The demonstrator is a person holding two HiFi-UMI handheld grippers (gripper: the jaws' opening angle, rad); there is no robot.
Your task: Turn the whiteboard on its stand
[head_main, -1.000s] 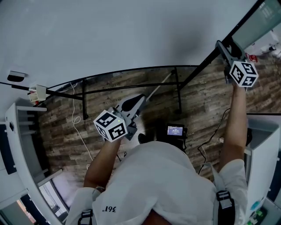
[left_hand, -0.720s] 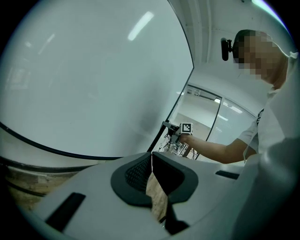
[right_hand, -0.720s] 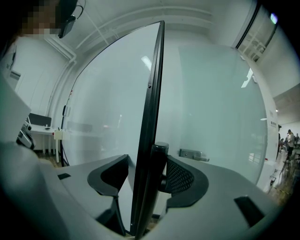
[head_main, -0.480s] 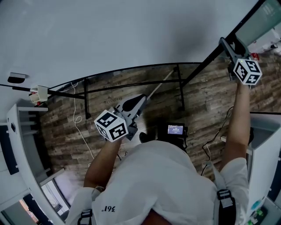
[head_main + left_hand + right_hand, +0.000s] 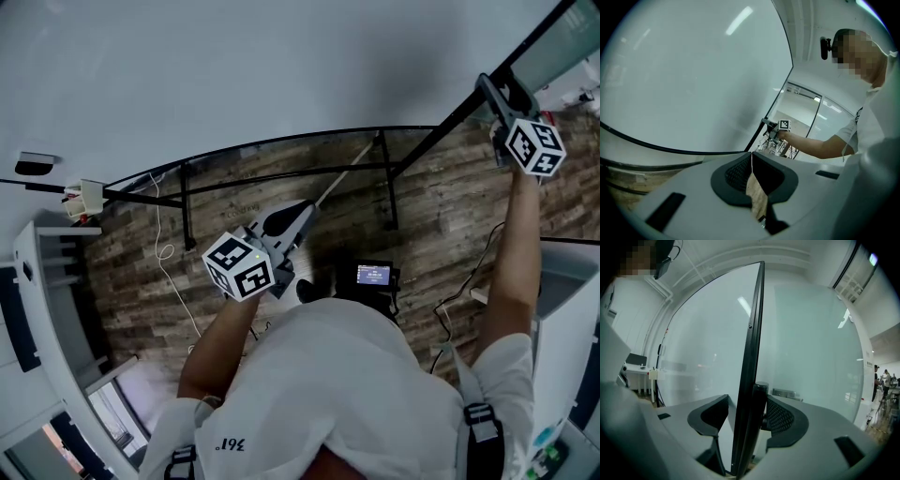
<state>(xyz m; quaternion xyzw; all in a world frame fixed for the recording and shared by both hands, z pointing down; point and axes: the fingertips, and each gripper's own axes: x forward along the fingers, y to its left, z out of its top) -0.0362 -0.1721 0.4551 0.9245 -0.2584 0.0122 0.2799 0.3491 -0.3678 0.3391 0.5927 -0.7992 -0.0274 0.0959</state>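
Note:
The whiteboard [image 5: 234, 66] fills the top of the head view, with a black frame along its lower and right edges. My right gripper [image 5: 489, 86] is up at the board's right edge. In the right gripper view the frame [image 5: 752, 333] runs upright between the jaws next to a black post [image 5: 759, 404]. The right gripper [image 5: 747, 398] is closed across them, right pad against the post. My left gripper [image 5: 305, 214] hangs low in front of the board, touching nothing. In its own view the left gripper [image 5: 751, 161] is shut and empty, the board [image 5: 684, 70] above it.
The stand's black bars [image 5: 384, 183] cross the wooden floor under the board. A white cable [image 5: 164, 253] trails at left and a small lit screen [image 5: 373, 275] sits near my body. White furniture stands at the left [image 5: 37, 300] and the right [image 5: 562, 309].
The right gripper has shifted slightly right and up in the head view, and the board's right edge and stand bars have moved with it. The left gripper has stayed put.

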